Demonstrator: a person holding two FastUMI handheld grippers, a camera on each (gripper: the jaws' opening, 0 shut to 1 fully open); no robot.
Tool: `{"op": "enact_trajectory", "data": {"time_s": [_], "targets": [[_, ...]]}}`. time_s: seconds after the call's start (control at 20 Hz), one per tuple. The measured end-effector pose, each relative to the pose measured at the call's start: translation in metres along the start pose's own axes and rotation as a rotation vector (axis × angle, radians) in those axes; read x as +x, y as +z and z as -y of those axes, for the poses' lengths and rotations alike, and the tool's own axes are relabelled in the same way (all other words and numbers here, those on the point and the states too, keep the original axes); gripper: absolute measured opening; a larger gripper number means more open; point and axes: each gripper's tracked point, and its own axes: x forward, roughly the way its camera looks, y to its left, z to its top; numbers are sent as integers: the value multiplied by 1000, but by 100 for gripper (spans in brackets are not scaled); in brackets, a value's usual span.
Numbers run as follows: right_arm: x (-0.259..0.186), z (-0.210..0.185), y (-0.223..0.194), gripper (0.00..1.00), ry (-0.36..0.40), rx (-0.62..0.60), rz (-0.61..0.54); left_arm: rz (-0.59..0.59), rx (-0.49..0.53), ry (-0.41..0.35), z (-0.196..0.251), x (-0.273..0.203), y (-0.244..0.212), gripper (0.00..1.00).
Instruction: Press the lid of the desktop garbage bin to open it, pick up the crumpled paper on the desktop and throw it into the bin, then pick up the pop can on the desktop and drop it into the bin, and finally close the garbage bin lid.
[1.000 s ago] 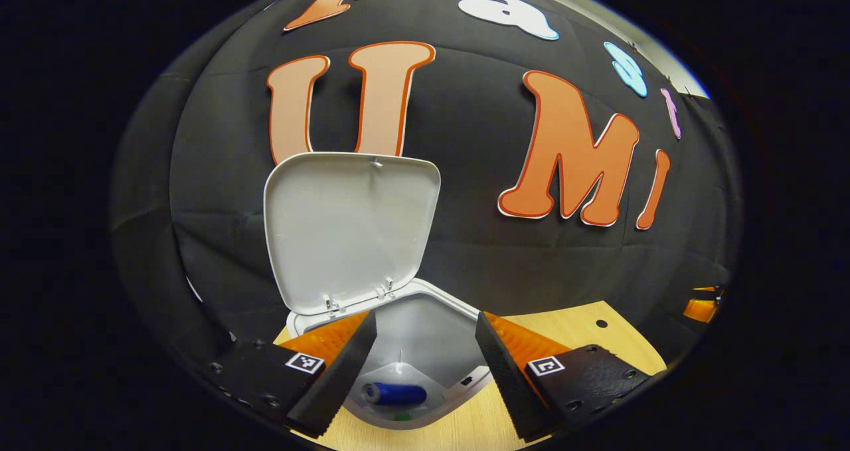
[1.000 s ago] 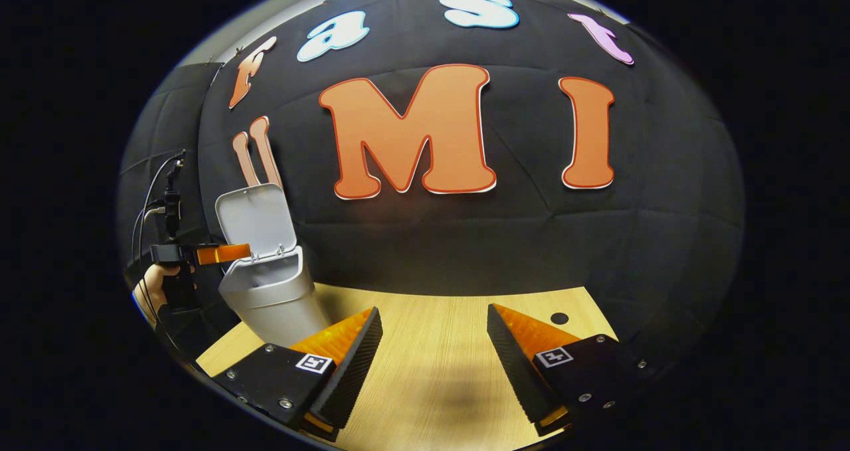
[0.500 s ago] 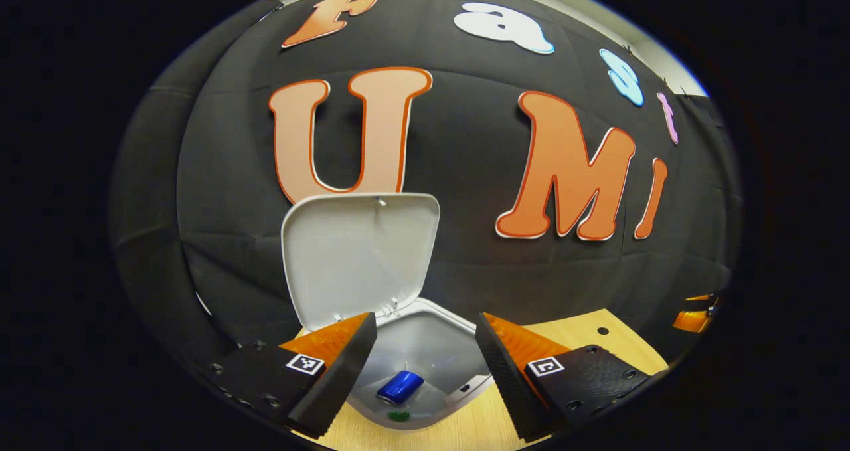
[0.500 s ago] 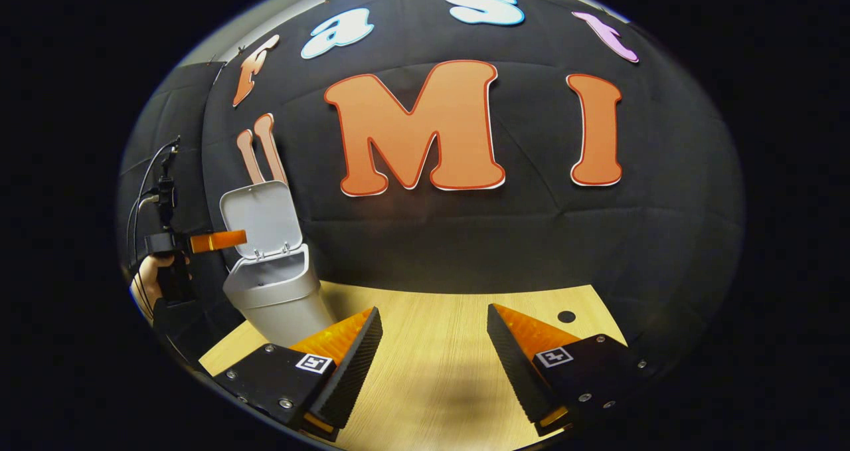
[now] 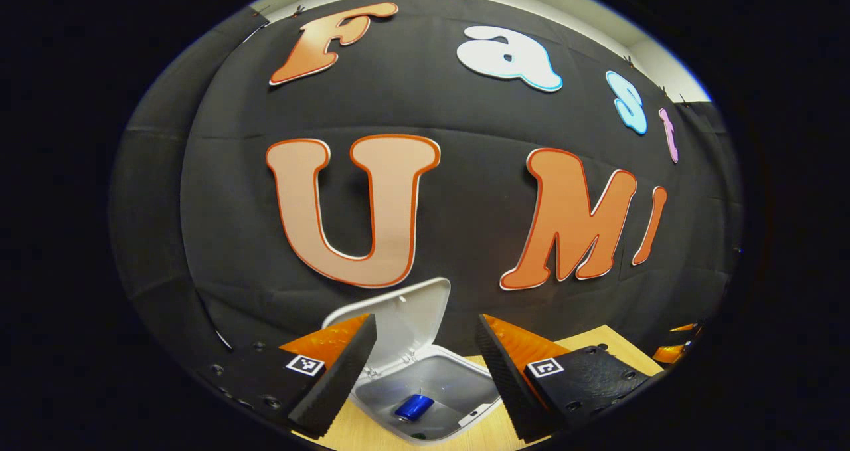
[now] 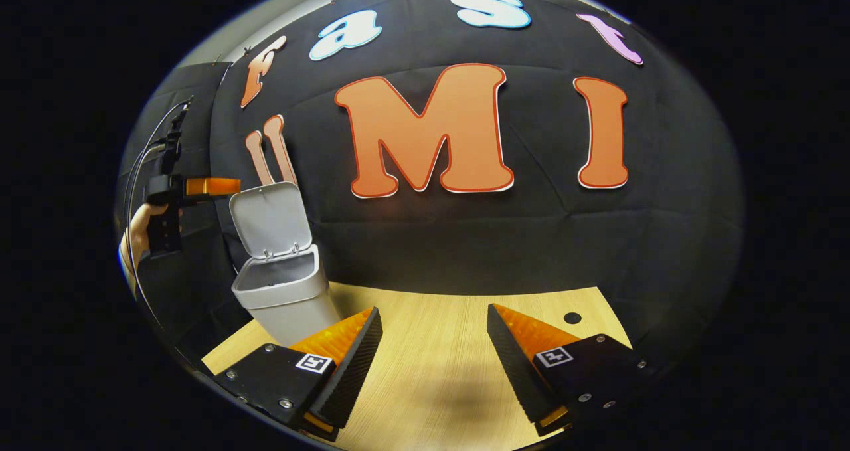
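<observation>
The grey desktop bin (image 6: pixel 285 298) stands at the table's left with its lid (image 6: pixel 271 218) raised upright. In the left gripper view I look down into the bin (image 5: pixel 458 381), and a blue pop can (image 5: pixel 413 406) lies at its bottom below the lid (image 5: pixel 412 321). My left gripper (image 5: pixel 425 364) hangs open well above the bin's mouth, nothing between its fingers. In the right gripper view that left gripper (image 6: pixel 199 186) is held by a hand (image 6: pixel 136 235) up beside the lid's top. My right gripper (image 6: pixel 431 358) is open and empty over the table.
The wooden table (image 6: pixel 438 345) has a small dark hole (image 6: pixel 572 318) near its back right. The black cloth wall stands close behind the bin. Cables (image 6: pixel 149 155) trail up from the left gripper.
The left gripper has risen from the bin's rim to about the height of the lid's top, so the bin looks smaller and lower. The right gripper has barely moved.
</observation>
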Motion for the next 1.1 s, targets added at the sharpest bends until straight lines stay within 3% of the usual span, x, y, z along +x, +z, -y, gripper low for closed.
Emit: {"op": "enact_trajectory", "data": {"time_s": [0.15,0.25,0.3,0.45,0.55,0.6,0.65,0.75,0.8,0.85,0.9,1.1], "targets": [[-1,-1,3,95,7,5,7,-83,13,-62,2,15,18,95],[-3,-1,4,100,9,4,10,-114,19,-60,-7,30,34,95],[-3,0,3,95,8,3,9,-133,25,-68,-10,37,39,94],[-3,7,2,95,-8,4,8,-211,30,-60,-26,61,45,94],[-3,10,1,95,-15,12,4,-262,-4,-56,-33,76,42,95],[-3,11,2,100,-19,18,0,-294,-16,-50,-38,83,38,95],[-2,12,2,95,-21,17,-2,-325,-18,-37,-44,90,33,95],[0,17,0,100,-33,11,-8,-380,-6,8,-62,104,20,95],[0,19,-3,95,-39,11,-11,-397,-4,22,-66,110,13,95],[0,22,-4,100,-45,14,-14,-411,-10,24,-65,115,8,95],[0,24,-6,95,-50,20,-20,-425,-14,21,-65,117,4,95],[1,31,-14,95,-64,43,-37,-457,-52,35,-75,120,-13,95]]}}
